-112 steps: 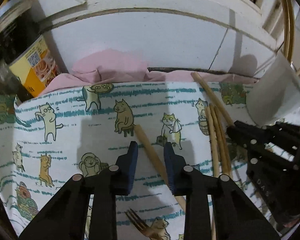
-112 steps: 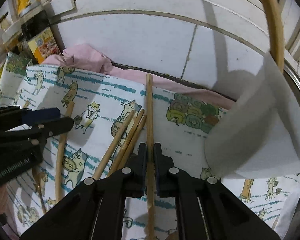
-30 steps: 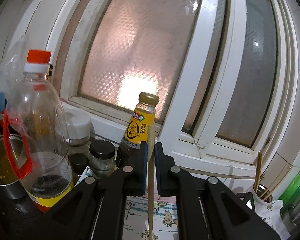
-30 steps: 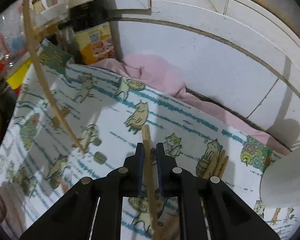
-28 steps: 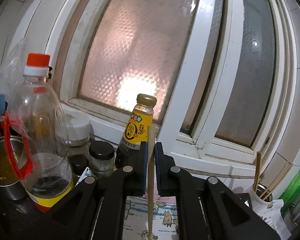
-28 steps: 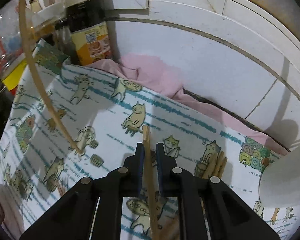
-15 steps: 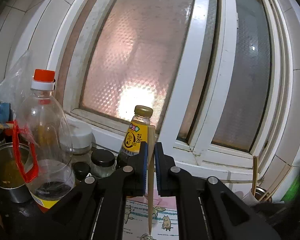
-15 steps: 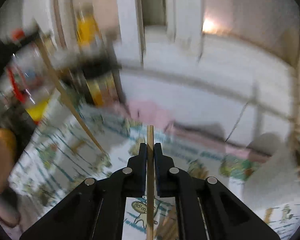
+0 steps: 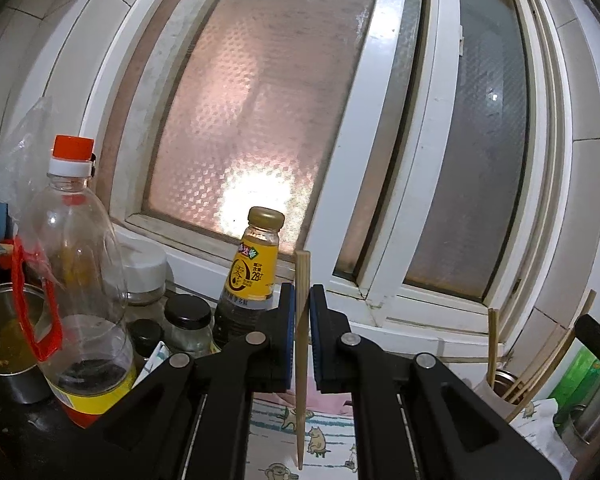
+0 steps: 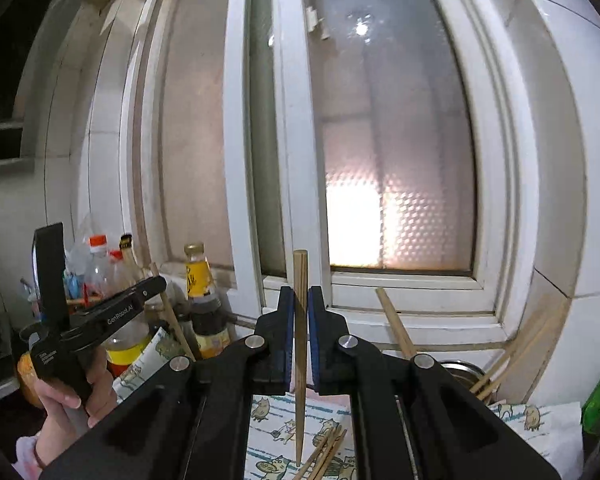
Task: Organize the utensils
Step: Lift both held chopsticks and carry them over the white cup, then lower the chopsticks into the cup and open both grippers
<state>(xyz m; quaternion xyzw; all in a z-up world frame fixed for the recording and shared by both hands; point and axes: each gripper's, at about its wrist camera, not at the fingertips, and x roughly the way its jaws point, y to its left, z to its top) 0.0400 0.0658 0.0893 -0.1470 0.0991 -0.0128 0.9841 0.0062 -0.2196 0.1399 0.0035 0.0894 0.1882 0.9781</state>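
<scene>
Holding, left gripper [image 9: 301, 322]: fingers pinch a chopstick [image 9: 301, 380] upright above the cat-print cloth [image 9: 324, 444].
Holding, right gripper [image 10: 299, 318]: fingers clamp a second chopstick [image 10: 299, 392] upright.
Cloth: loose chopsticks [image 10: 326, 454] lying.

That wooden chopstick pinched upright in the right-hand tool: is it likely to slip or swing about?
Probably stiff: the chopstick looks straight above and below the right gripper. Being thin wood, it is likely very light. It tapers toward the hanging tip and is clamped at one narrow spot only, so it might pivot or slide if bumped.
</scene>
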